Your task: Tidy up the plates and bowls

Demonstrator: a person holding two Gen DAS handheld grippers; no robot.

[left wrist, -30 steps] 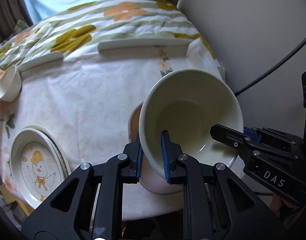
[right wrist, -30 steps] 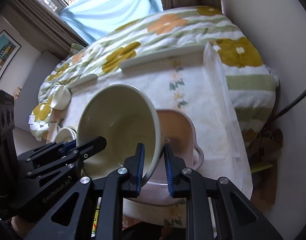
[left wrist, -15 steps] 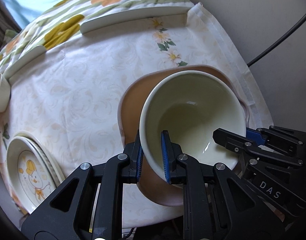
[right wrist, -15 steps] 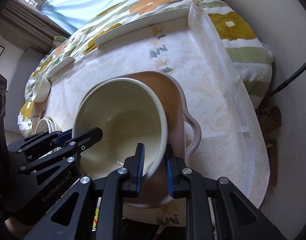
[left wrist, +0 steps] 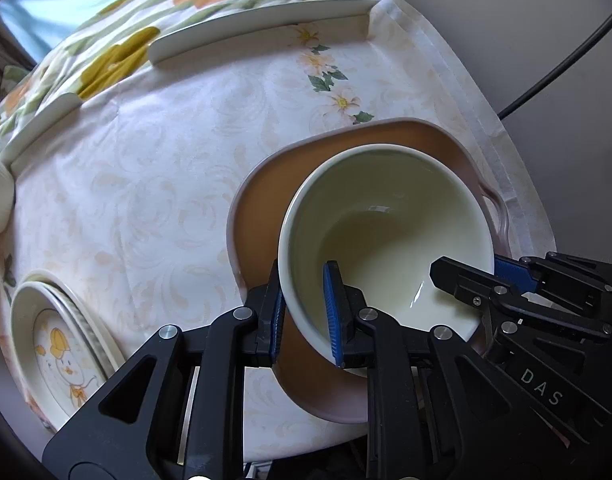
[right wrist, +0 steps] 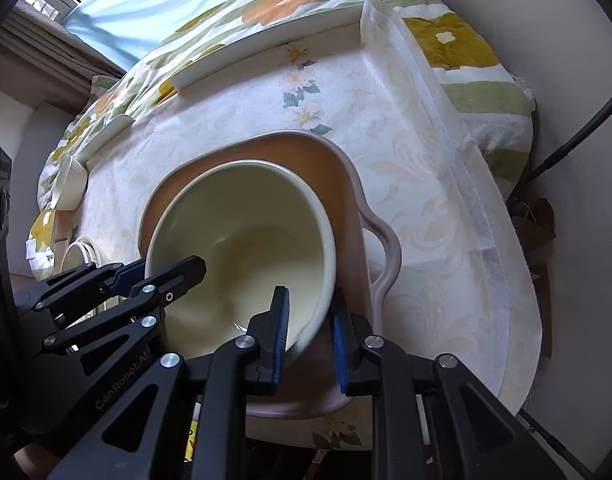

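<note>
Over the pink two-handled dish (left wrist: pixel 266 200) near the table's right edge, cream bowl (left wrist: pixel 385 232) held tilted, low inside it. Left gripper (left wrist: pixel 304 308) clamped across the bowl's near-left rim, one blue pad inside, one outside. Right gripper (right wrist: pixel 309 320) likewise pinching the opposite rim. Possibly touching the dish floor; contact hidden under the bowl. Off to the left on the pale tablecloth (left wrist: pixel 146 184): stacked duck-print plates (left wrist: pixel 62 352), well apart. Small white cup (right wrist: pixel 68 188) farther back.
</note>
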